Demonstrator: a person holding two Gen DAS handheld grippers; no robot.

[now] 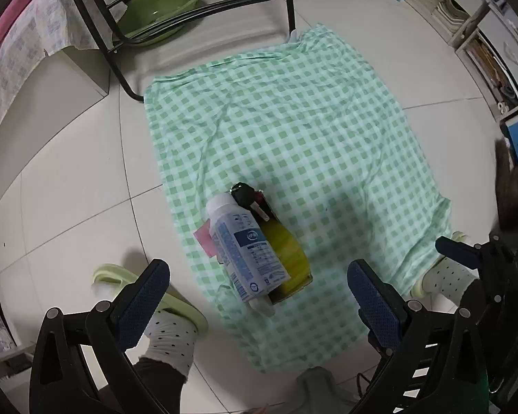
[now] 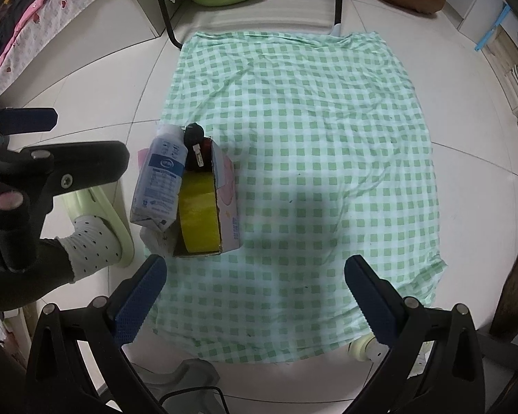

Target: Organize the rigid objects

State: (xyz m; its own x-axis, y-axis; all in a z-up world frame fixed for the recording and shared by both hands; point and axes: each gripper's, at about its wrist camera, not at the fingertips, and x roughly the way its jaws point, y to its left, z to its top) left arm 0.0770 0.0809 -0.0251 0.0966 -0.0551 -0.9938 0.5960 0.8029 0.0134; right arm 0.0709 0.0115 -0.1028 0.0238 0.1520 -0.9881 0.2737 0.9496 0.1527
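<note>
- Left gripper (image 1: 257,284): fingers spread wide, nothing between them. Right gripper (image 2: 255,284): likewise wide and empty.
- Small open box (image 1: 295,270) lay just ahead of my left fingertips, slightly left of their midline; from my right gripper, ahead and left of the left finger.
- In it: yellow tape roll (image 2: 198,219), black key (image 2: 194,138); white bottle (image 1: 247,245) lay slanted across its rim.
- Judged: bottle rigid, smooth, probably slippery; grip mid-body. Box light cardboard, crushable; pinch one wall.
- All rested on the green checked cloth (image 2: 328,138).
</note>
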